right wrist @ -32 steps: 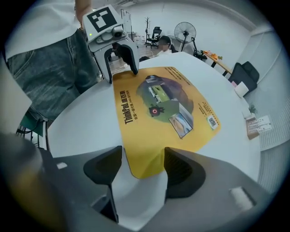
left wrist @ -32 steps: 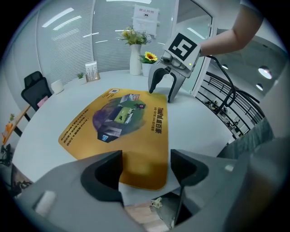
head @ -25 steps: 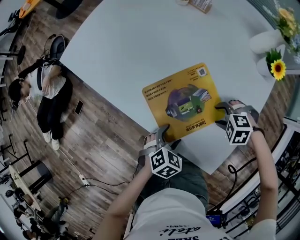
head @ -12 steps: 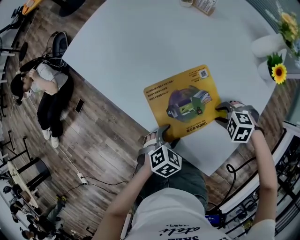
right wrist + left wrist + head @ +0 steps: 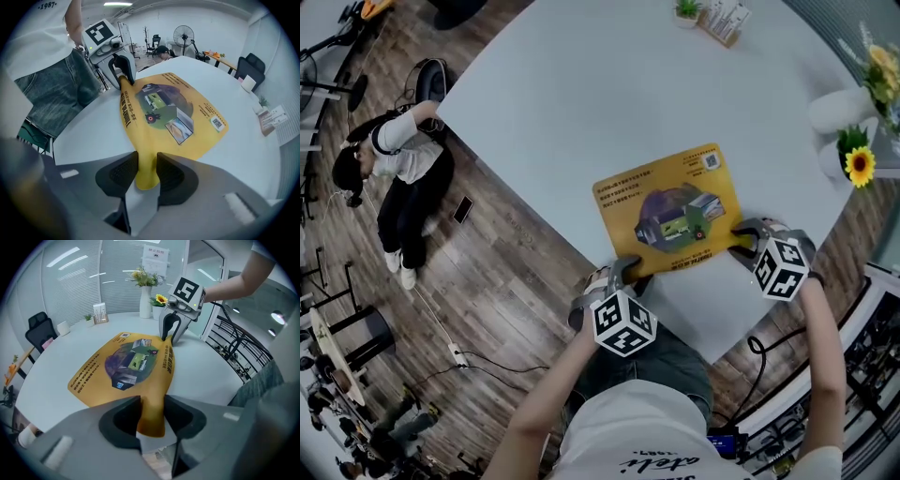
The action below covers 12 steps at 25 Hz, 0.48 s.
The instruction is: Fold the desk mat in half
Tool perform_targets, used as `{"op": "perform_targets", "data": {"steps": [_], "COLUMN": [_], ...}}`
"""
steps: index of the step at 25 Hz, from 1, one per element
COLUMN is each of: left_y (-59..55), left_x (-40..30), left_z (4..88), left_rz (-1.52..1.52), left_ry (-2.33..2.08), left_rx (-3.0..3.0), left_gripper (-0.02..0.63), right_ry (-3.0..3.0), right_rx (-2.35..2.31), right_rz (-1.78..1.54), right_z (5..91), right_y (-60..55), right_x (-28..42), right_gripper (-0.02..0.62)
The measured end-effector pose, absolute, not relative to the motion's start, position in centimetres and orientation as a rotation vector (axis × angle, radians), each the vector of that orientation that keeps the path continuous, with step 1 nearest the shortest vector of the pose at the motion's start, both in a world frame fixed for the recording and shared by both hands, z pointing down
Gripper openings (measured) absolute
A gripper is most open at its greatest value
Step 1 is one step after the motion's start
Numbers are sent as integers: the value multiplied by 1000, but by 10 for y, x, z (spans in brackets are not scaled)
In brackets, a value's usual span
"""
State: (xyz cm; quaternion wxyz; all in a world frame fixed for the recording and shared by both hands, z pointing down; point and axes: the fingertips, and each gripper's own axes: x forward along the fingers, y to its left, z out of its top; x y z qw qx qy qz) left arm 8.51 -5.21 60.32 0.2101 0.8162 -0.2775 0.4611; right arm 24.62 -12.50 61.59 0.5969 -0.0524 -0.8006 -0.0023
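Observation:
A yellow desk mat (image 5: 670,211) with a printed picture lies on the white round table (image 5: 581,103). My left gripper (image 5: 628,269) is shut on the mat's near left corner (image 5: 151,416). My right gripper (image 5: 741,233) is shut on the near right corner (image 5: 145,171). Both near corners are lifted a little off the table, so the near edge sags between them. The far half of the mat (image 5: 101,366) still rests flat. From each gripper view the other gripper shows at the opposite corner: the right gripper (image 5: 171,329) and the left gripper (image 5: 123,70).
White vases with flowers (image 5: 848,103) stand at the table's right edge. A small plant and a card stand (image 5: 712,17) sit at the far side. A person (image 5: 398,178) sits on the wooden floor to the left. A railing (image 5: 234,348) runs beside the table.
The mat has shifted a little away from me and to the right with both grippers holding its near corners. The person on the floor has moved an arm.

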Motion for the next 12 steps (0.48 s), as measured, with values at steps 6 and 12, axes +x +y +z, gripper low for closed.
{"op": "perform_targets", "data": {"steps": [6, 12], "left_y": [-65, -81], "left_x": [82, 78], "left_z": [589, 581], "left_rz": [1259, 1221], "left_ry": [-803, -796], "left_rx": [2282, 2303], "left_gripper": [112, 103], "right_ry": [-1892, -1918], "right_rx": [-83, -3], "right_rz": [-57, -71], "right_z": [607, 603], "right_y": [-132, -148], "right_x": [242, 236], "right_gripper": [115, 94]}}
